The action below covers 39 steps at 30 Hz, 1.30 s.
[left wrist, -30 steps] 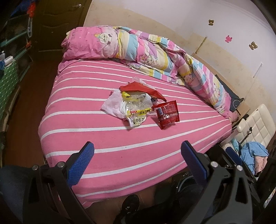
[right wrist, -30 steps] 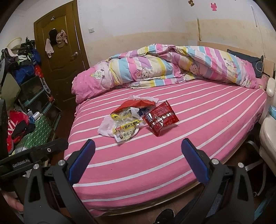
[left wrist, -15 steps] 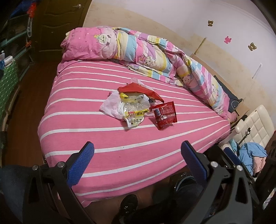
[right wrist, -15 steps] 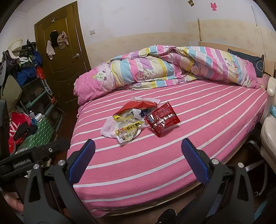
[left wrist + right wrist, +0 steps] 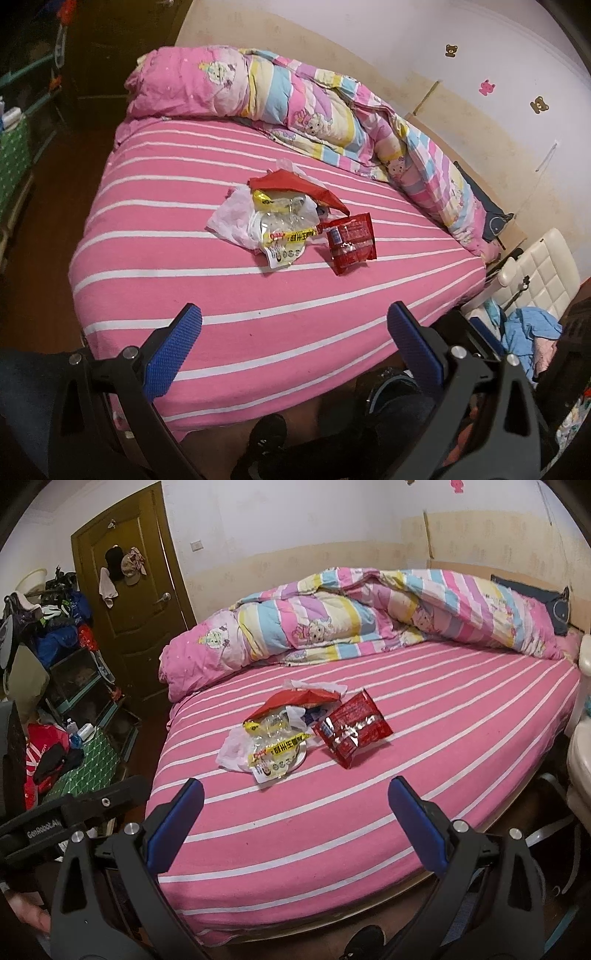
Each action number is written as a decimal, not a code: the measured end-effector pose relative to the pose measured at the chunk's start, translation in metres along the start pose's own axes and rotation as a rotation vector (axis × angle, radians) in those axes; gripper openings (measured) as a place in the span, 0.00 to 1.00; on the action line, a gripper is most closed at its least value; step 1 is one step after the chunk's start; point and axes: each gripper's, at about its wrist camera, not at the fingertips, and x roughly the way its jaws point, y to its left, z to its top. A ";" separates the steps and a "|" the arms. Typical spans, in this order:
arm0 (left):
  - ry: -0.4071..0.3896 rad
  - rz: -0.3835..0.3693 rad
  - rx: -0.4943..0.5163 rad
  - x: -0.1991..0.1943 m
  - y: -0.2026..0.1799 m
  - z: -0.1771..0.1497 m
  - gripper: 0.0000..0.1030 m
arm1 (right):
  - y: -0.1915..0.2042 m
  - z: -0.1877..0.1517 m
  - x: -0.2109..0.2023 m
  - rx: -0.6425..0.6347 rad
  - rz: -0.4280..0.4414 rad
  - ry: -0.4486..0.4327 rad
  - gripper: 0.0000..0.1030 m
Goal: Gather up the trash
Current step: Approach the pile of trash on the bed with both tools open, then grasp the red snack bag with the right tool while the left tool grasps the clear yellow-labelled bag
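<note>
A small pile of trash lies in the middle of the pink striped bed: a dark red snack packet, a clear wrapper with a yellow band, a white plastic bag and a bright red wrapper on top. My left gripper is open and empty above the bed's near edge, well short of the pile. My right gripper is also open and empty, short of the pile.
A rolled pink and pastel quilt lies along the far side of the bed. A brown door and cluttered shelves stand on the left. A white padded chair with clothes stands at the bed's right.
Both views have shifted slightly towards the bed, so the trash pile sits a little nearer. Both grippers stay open; nothing on the bed has moved.
</note>
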 end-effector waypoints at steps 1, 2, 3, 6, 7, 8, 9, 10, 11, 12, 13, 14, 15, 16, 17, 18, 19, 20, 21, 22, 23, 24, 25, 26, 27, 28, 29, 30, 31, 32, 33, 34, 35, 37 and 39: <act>0.009 -0.006 -0.005 0.005 0.002 -0.001 0.95 | -0.003 -0.001 0.003 0.008 0.000 0.005 0.95; 0.015 -0.010 -0.007 0.009 0.003 -0.002 0.95 | -0.006 -0.003 0.008 0.017 0.004 0.013 0.95; 0.022 -0.015 -0.010 0.013 0.005 -0.002 0.95 | -0.010 -0.004 0.012 0.029 0.013 0.021 0.95; 0.045 -0.034 -0.022 0.030 0.010 -0.004 0.95 | -0.023 -0.008 0.028 0.056 0.035 0.043 0.95; 0.052 -0.040 -0.023 0.037 0.011 -0.004 0.95 | -0.026 -0.008 0.033 0.058 0.037 0.049 0.95; 0.056 -0.047 -0.025 0.041 0.013 -0.004 0.95 | -0.030 -0.009 0.039 0.057 0.038 0.053 0.95; 0.061 -0.059 -0.031 0.047 0.015 -0.003 0.95 | -0.033 -0.008 0.045 0.056 0.044 0.055 0.95; 0.063 -0.070 -0.038 0.053 0.017 -0.002 0.95 | -0.036 -0.008 0.050 0.056 0.052 0.058 0.95; 0.066 -0.082 -0.049 0.060 0.020 -0.001 0.95 | -0.040 -0.007 0.057 0.058 0.061 0.063 0.95; 0.070 -0.095 -0.057 0.069 0.022 0.001 0.95 | -0.045 -0.006 0.064 0.061 0.072 0.069 0.95; 0.073 -0.105 -0.062 0.074 0.024 0.002 0.95 | -0.048 -0.005 0.071 0.063 0.080 0.072 0.95; 0.075 -0.118 -0.066 0.084 0.026 0.005 0.95 | -0.053 -0.003 0.078 0.064 0.086 0.072 0.95; 0.075 -0.123 -0.064 0.090 0.027 0.008 0.95 | -0.057 -0.002 0.086 0.061 0.088 0.073 0.95; 0.076 -0.132 -0.060 0.099 0.027 0.011 0.95 | -0.060 -0.001 0.093 0.057 0.092 0.074 0.95; 0.079 -0.137 -0.056 0.105 0.028 0.013 0.95 | -0.065 0.001 0.103 0.055 0.103 0.075 0.95; 0.084 -0.145 -0.053 0.113 0.028 0.016 0.95 | -0.068 0.003 0.110 0.054 0.109 0.078 0.95; 0.088 -0.153 -0.051 0.120 0.029 0.018 0.95 | -0.071 0.004 0.118 0.054 0.112 0.079 0.95; 0.094 -0.164 -0.049 0.128 0.030 0.021 0.95 | -0.075 0.005 0.126 0.056 0.115 0.076 0.95; 0.099 -0.171 -0.051 0.135 0.031 0.023 0.95 | -0.078 0.006 0.134 0.061 0.118 0.073 0.95; 0.102 -0.178 -0.053 0.141 0.033 0.025 0.95 | -0.080 0.007 0.140 0.066 0.119 0.073 0.95; 0.106 -0.191 -0.058 0.151 0.035 0.028 0.95 | -0.084 0.008 0.148 0.075 0.121 0.080 0.95; 0.110 -0.199 -0.061 0.156 0.036 0.030 0.94 | -0.087 0.009 0.157 0.090 0.125 0.091 0.95; 0.117 -0.215 -0.063 0.164 0.037 0.033 0.94 | -0.091 0.009 0.167 0.110 0.134 0.107 0.95; 0.121 -0.223 -0.065 0.170 0.039 0.035 0.94 | -0.094 0.009 0.174 0.133 0.145 0.123 0.95; 0.124 -0.225 -0.063 0.175 0.039 0.036 0.94 | -0.097 0.009 0.181 0.151 0.151 0.135 0.95; 0.129 -0.226 -0.057 0.179 0.040 0.037 0.94 | -0.100 0.010 0.186 0.168 0.157 0.148 0.95; 0.140 -0.220 -0.051 0.186 0.040 0.037 0.94 | -0.104 0.011 0.193 0.184 0.162 0.158 0.95; 0.147 -0.221 -0.055 0.190 0.040 0.037 0.93 | -0.107 0.011 0.199 0.196 0.160 0.167 0.95; 0.156 -0.229 -0.065 0.196 0.041 0.037 0.93 | -0.110 0.012 0.203 0.205 0.158 0.172 0.95; 0.163 -0.232 -0.072 0.199 0.043 0.036 0.92 | -0.116 0.013 0.210 0.224 0.155 0.179 0.95; 0.170 -0.239 -0.079 0.203 0.042 0.036 0.90 | -0.118 0.015 0.214 0.238 0.154 0.182 0.95; 0.181 -0.248 -0.079 0.209 0.041 0.036 0.81 | -0.122 0.017 0.218 0.251 0.155 0.183 0.95; 0.194 -0.249 -0.074 0.214 0.039 0.036 0.71 | -0.127 0.019 0.222 0.264 0.152 0.183 0.94; 0.206 -0.255 -0.077 0.222 0.039 0.035 0.70 | -0.132 0.022 0.228 0.278 0.149 0.181 0.89; 0.215 -0.247 -0.082 0.230 0.040 0.033 0.69 | -0.136 0.024 0.236 0.303 0.159 0.190 0.84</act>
